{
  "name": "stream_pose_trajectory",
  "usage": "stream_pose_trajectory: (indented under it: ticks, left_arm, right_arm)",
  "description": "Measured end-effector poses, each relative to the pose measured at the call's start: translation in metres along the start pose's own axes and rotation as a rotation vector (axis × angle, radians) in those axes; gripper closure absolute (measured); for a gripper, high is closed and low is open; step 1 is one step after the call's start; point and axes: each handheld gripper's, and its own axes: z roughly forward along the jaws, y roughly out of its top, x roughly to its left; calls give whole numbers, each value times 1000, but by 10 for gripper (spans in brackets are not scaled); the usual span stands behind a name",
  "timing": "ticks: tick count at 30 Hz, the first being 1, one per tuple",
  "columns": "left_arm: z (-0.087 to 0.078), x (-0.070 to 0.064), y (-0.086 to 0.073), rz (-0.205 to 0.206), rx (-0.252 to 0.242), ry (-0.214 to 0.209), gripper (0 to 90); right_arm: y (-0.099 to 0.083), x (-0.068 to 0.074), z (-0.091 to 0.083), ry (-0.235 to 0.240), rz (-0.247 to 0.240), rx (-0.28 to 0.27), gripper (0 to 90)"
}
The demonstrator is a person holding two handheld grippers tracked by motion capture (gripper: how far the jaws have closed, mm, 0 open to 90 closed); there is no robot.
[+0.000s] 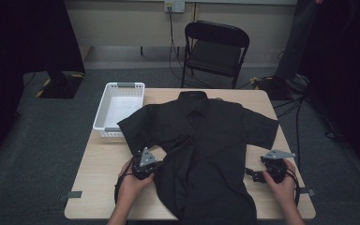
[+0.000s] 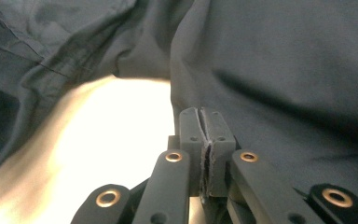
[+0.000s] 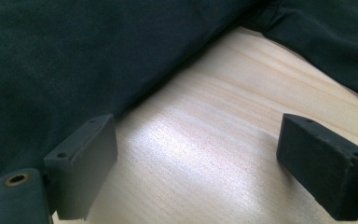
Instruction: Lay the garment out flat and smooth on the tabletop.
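A black short-sleeved shirt (image 1: pixel 201 140) lies spread face up on the wooden table (image 1: pixel 98 164), collar toward the far edge. My left gripper (image 1: pixel 157 165) sits at the shirt's left side seam below the sleeve. In the left gripper view its jaws (image 2: pixel 204 119) are pressed together with a thin edge of the dark shirt (image 2: pixel 279 70) pinched between the pads. My right gripper (image 1: pixel 254 175) rests on the table just off the shirt's right side. It (image 3: pixel 196 140) stands open over bare wood, its left pad (image 3: pixel 86 161) touching the shirt's edge (image 3: pixel 74 60).
A white plastic basket (image 1: pixel 119 108) stands at the table's far left corner, partly under the shirt's left sleeve. A black folding chair (image 1: pixel 215 47) stands behind the table. The shirt's hem hangs over the near edge. Cables run over the grey floor at the right.
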Motion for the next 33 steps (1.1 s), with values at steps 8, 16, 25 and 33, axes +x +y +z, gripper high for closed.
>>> stream_pose_trajectory:
  ticks: [8, 16, 25, 33]
  left_arm:
    - [-36, -15, -18, -35, -29, -22, 861]
    - [-57, -21, -36, -74, -28, 4, 708]
    - [10, 5, 14, -52, -75, 50, 438]
    - [23, 1, 20, -46, 1, -58, 889]
  right_arm:
    - [0, 0, 0, 3, -2, 0, 115]
    - [0, 0, 0, 3, -3, 0, 114]
    - [0, 0, 0, 3, -6, 1, 115]
    - [0, 1, 0, 5, -7, 1, 114]
